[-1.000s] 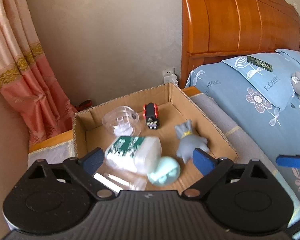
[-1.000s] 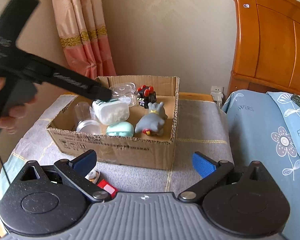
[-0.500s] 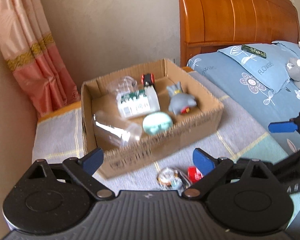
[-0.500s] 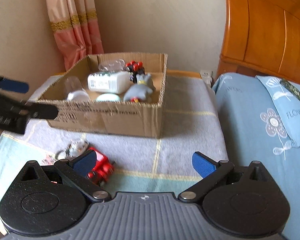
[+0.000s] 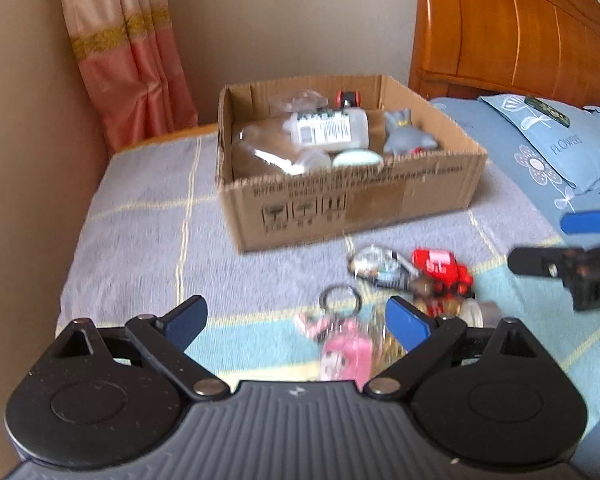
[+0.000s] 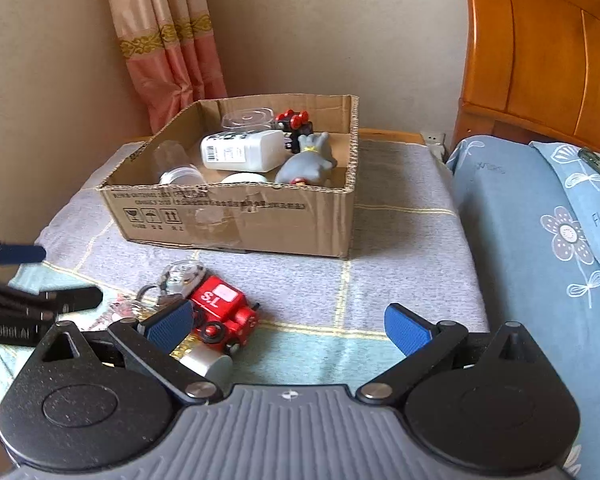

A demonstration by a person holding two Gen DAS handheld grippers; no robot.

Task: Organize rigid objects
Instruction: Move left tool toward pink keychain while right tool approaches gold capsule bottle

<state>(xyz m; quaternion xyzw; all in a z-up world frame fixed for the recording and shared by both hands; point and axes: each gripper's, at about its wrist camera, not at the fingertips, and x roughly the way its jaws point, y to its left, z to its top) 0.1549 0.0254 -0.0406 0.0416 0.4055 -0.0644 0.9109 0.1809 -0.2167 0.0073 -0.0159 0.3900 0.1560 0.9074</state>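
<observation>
both grippers, left gripper (image 5: 292, 320) and right gripper (image 6: 288, 326), have wide empty fingers; next, i think, grasp the red toy truck (image 6: 224, 312) for the cardboard box (image 6: 236, 216).

Soft daylight is filling both views, bright and even, with no harsh glare. The cardboard box (image 6: 236, 220) is casting a faint shadow onto the grey cloth at its right side. The left wrist view is smearing with motion blur: the printing on the box front and the red toy truck (image 5: 440, 270) are reading soft. The right wrist view is staying sharper, the truck's lettering legible. Fisheye distortion is bending the headboard (image 6: 540, 48) and curtain (image 6: 172, 40), and dark vignetting is rounding the corners.
</observation>
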